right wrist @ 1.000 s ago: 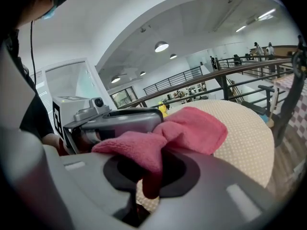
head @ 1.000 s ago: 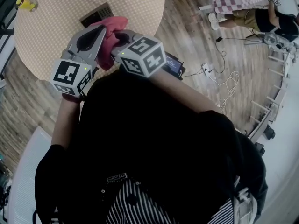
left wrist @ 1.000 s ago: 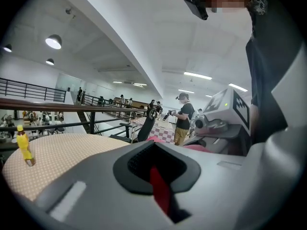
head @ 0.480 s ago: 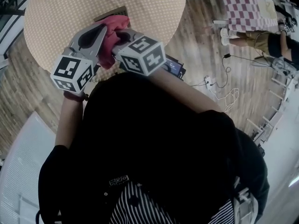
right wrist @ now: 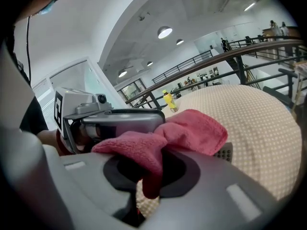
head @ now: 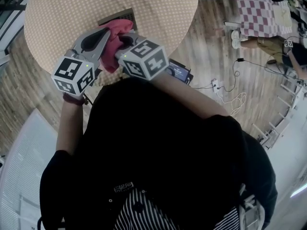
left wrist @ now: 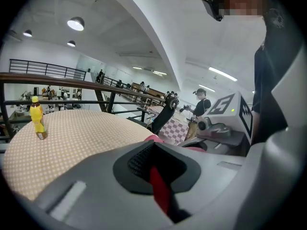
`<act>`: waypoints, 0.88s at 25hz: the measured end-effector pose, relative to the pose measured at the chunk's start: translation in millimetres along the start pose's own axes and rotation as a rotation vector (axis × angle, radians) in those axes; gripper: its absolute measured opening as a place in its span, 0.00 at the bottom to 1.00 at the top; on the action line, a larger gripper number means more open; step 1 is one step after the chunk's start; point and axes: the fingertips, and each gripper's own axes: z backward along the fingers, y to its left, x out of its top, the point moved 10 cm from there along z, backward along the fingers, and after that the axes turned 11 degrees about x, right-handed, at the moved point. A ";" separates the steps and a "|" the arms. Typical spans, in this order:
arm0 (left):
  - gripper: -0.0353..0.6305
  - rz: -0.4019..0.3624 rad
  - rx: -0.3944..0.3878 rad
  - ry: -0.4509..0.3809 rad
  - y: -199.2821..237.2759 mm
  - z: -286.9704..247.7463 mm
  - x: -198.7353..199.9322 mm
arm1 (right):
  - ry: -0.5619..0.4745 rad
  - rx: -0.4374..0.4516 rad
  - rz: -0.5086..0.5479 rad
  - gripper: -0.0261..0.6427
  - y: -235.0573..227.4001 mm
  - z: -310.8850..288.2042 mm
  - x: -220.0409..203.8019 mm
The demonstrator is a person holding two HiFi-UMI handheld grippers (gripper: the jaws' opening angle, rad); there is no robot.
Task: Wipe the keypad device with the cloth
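Both grippers have come slightly forward over the round table (head: 163, 8), so in the head view the pink cloth (head: 115, 32) now overlaps the near edge of the keypad device (head: 120, 16).

In the left gripper view, the left gripper (left wrist: 160, 195) is closed on a thin fold of the cloth.

In the right gripper view, the right gripper (right wrist: 148, 186) is clamped on a thicker bunch, and a corner of the device shows just behind it.

I think wiping is about to begin, but I cannot confirm contact.

Left tool (head: 101, 34) and right tool (head: 125, 36) sit adjacent, clamped.
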 end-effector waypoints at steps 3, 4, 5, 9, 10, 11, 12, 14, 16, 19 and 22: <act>0.06 0.006 0.018 0.020 3.0 -10.7 -1.9 | 0.004 0.004 -0.011 0.14 -11.1 -2.8 -0.5; 0.06 0.002 0.023 0.030 3.6 -15.7 -2.9 | 0.007 0.002 -0.015 0.14 -15.8 -3.6 -1.2; 0.06 -0.007 0.025 0.043 4.4 -21.2 -3.8 | 0.010 0.000 -0.019 0.14 -20.6 -4.4 -1.9; 0.06 -0.067 0.002 0.116 7.4 -41.1 -8.5 | 0.028 -0.007 -0.050 0.14 -36.4 -9.1 -8.9; 0.06 -0.083 -0.008 0.135 8.3 -44.4 -10.4 | 0.033 -0.005 -0.061 0.14 -38.6 -10.7 -11.9; 0.06 -0.095 -0.018 0.152 9.6 -47.3 -12.3 | 0.037 -0.003 -0.069 0.14 -40.4 -12.4 -14.9; 0.06 -0.104 -0.026 0.166 11.3 -50.3 -14.2 | 0.041 -0.001 -0.075 0.14 -42.0 -13.8 -17.6; 0.06 -0.119 -0.029 0.196 15.6 -58.9 -17.5 | 0.049 0.004 -0.084 0.14 -46.8 -15.5 -22.2; 0.06 -0.149 -0.012 0.244 19.4 -73.8 -21.9 | 0.064 0.007 -0.099 0.14 -56.6 -14.6 -28.6; 0.06 -0.187 0.015 0.331 26.8 -98.8 -30.3 | 0.079 0.000 -0.128 0.14 -71.8 -12.0 -39.4; 0.06 -0.208 0.022 0.408 37.4 -114.2 -36.9 | 0.079 -0.001 -0.135 0.14 -75.8 -12.1 -43.0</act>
